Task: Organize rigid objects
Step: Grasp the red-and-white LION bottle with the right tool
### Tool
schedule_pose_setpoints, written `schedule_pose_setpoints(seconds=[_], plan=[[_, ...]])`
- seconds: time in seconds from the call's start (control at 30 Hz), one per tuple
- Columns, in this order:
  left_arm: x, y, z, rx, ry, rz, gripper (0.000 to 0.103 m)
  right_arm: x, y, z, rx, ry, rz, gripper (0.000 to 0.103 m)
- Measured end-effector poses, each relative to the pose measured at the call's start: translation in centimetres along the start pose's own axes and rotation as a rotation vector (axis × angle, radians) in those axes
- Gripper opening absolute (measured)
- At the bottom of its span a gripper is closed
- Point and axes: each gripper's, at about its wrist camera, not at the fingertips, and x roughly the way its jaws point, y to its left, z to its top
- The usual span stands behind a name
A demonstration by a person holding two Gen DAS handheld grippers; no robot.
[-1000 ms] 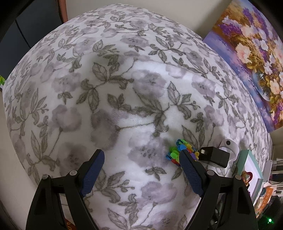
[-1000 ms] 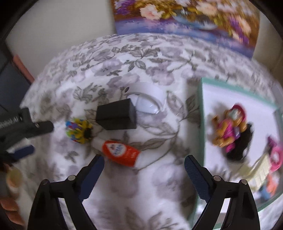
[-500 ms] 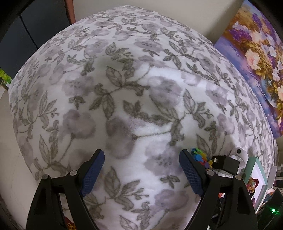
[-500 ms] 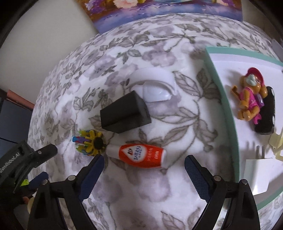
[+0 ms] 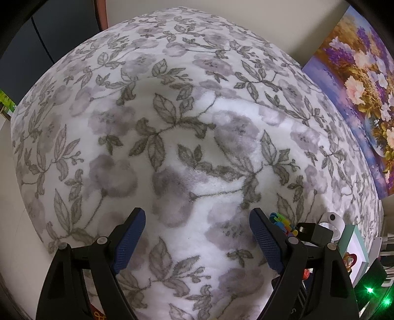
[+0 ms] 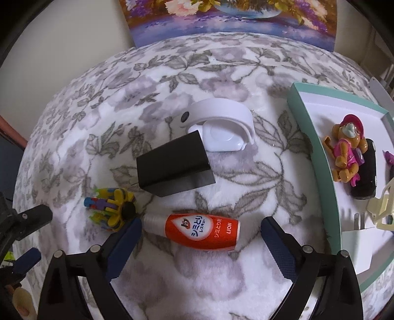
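right wrist view had the right gripper [image 6: 200,240] nearest, its two blue-padded fingers [image 6: 277,247] spread wide and gripping nothing. between them lay one small orange-and-white plastic bottle [image 6: 194,231] with a clear cap, on its side on the soft white blanket printed with grey-purple flowers and leaves [image 6: 221,283]. just left of the bottle's cap sat one toy built of many-coloured plastic pieces with a black hub [image 6: 112,209]. beyond the bottle rested one black box-shaped charger [image 6: 172,166], and touching its far corner was one white rounded plastic device with a curved band [image 6: 219,125]. to the right stood one shallow mint-green tray with a white floor [image 6: 314,157]; it held one brown toy figure in a pink outfit and cap [image 6: 347,153] lying against one black cylinder [image 6: 367,172], along with one cream plastic item and one white plug block that were only partly in view. one flower painting [image 6: 231,17] leaned against the wall at the far edge.

left wrist view showed the left gripper [image 5: 197,238] over bare blanket, its two fingers equally wide apart and holding nothing. the coloured toy, charger and white device peeked out behind its right finger, well apart from the opening, with the tray's corner beyond them.
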Motion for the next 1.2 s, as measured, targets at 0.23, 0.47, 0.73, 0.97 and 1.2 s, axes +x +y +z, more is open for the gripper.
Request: schedule_pose_setpoints(seconds=[0.23,0.47,0.73,0.97,1.2], plan=[[0.4,0.0,-0.1,0.0,0.005,0.015,0.087,0.6,1.0,0.0,-0.004,-0.009,-0.066,0.099],[0.4,-0.3,0.0,0.012,0.003,0.021,0.087,0.5,1.2,-0.1,-0.014,-0.014,-0.106,0.09],[0.6,-0.7,0.0,0.037,0.016,0.014,0.087,-0.1,0.3,0.1,-0.026,-0.012,-0.083,0.08],[0.8,-0.8,-0.1,0.039,0.027,-0.004,0.087,-0.3,-0.8,0.6,-0.031,0.006,-0.03,0.08],[0.8,-1.8,-0.3,0.08,0.037,-0.025,0.087,-1.5,-2.5,1.1,-0.007,0.016,0.004,0.08]])
